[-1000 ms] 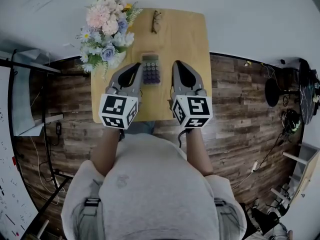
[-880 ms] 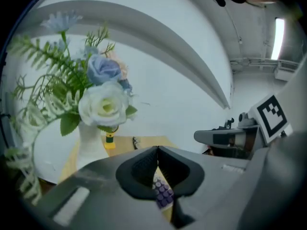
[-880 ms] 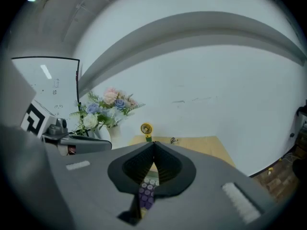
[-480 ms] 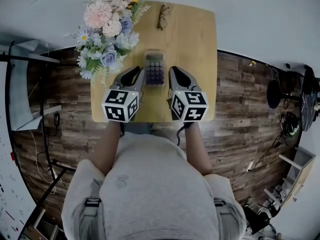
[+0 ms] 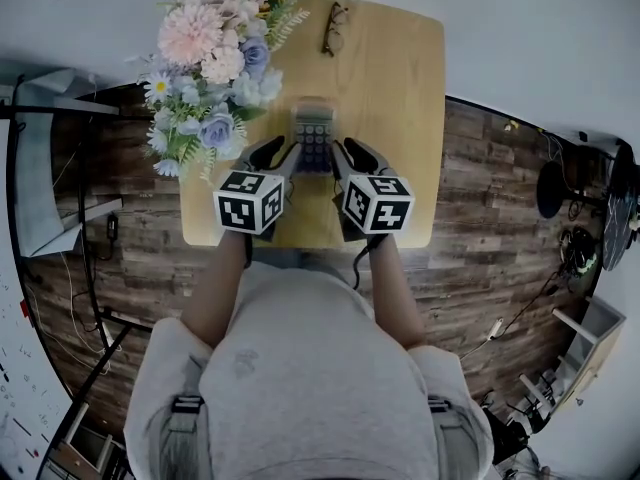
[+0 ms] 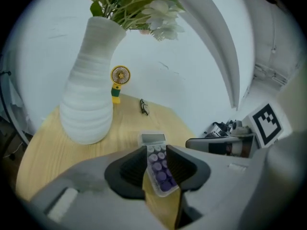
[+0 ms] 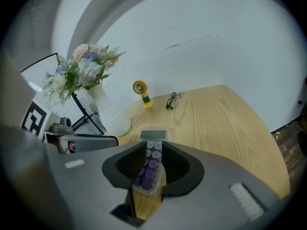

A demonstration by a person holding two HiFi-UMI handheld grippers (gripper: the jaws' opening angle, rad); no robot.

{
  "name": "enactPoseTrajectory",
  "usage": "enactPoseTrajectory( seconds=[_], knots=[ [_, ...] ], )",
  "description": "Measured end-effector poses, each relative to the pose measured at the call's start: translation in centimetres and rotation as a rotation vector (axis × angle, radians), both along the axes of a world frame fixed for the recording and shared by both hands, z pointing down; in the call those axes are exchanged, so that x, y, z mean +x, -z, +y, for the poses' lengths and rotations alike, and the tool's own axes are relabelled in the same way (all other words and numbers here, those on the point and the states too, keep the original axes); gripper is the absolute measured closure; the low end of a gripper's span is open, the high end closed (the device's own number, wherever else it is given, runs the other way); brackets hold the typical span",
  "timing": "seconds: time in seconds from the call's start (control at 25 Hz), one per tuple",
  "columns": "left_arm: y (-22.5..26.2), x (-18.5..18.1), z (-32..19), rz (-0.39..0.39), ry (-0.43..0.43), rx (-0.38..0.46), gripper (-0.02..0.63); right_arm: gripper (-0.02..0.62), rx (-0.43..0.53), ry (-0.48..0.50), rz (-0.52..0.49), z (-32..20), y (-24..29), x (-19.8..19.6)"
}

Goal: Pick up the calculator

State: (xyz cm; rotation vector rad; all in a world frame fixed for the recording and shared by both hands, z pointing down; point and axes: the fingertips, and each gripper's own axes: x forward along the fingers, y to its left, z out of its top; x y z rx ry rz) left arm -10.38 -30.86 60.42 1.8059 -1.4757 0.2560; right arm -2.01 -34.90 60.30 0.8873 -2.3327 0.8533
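Note:
The calculator (image 5: pixel 313 136), grey with purple keys, lies flat in the middle of the wooden table (image 5: pixel 400 98). In the head view my left gripper (image 5: pixel 277 154) is at its near left corner and my right gripper (image 5: pixel 348 154) at its near right corner. Both jaws are opening. In the left gripper view the calculator (image 6: pixel 159 169) shows through the gap of the left gripper (image 6: pixel 157 152), with no pad pressing on it. In the right gripper view the calculator (image 7: pixel 149 166) likewise shows just ahead of the right gripper (image 7: pixel 153 148), untouched.
A white ribbed vase (image 6: pixel 88 104) of flowers (image 5: pixel 210 58) stands close on the left of the calculator. Folded glasses (image 5: pixel 335 28) and a small yellow fan (image 7: pixel 140 92) sit near the table's far edge. Bare wood lies to the right (image 7: pixel 225 119).
Both grippers have come down towards the table and closed in on the calculator's near end. Their jaws went from shut to partly open.

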Motion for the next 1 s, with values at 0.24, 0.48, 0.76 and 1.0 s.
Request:
enactPoseTrajectory(
  seconds=[0.24, 0.48, 0.76, 1.0],
  knots=[
    [-2.4, 0.0, -0.4, 0.041, 0.015, -0.057, 0.459, 0.447, -0.086, 0.020, 0.007, 0.1, -2.6, -0.4],
    [-4.2, 0.6, -0.6, 0.082, 0.022, -0.108, 0.413, 0.418, -0.136, 0.037, 0.009, 0.1, -3.9, -0.9],
    [-4.4, 0.6, -1.3, 0.102, 0.022, -0.123, 0.397, 0.396, -0.184, 0.032, -0.014, 0.0, -4.8, -1.4],
    [-4.4, 1.1, -1.6, 0.128, 0.003, -0.124, 0.397, 0.380, -0.240, 0.035, -0.066, 0.0, -5.1, -1.7]
  ],
)
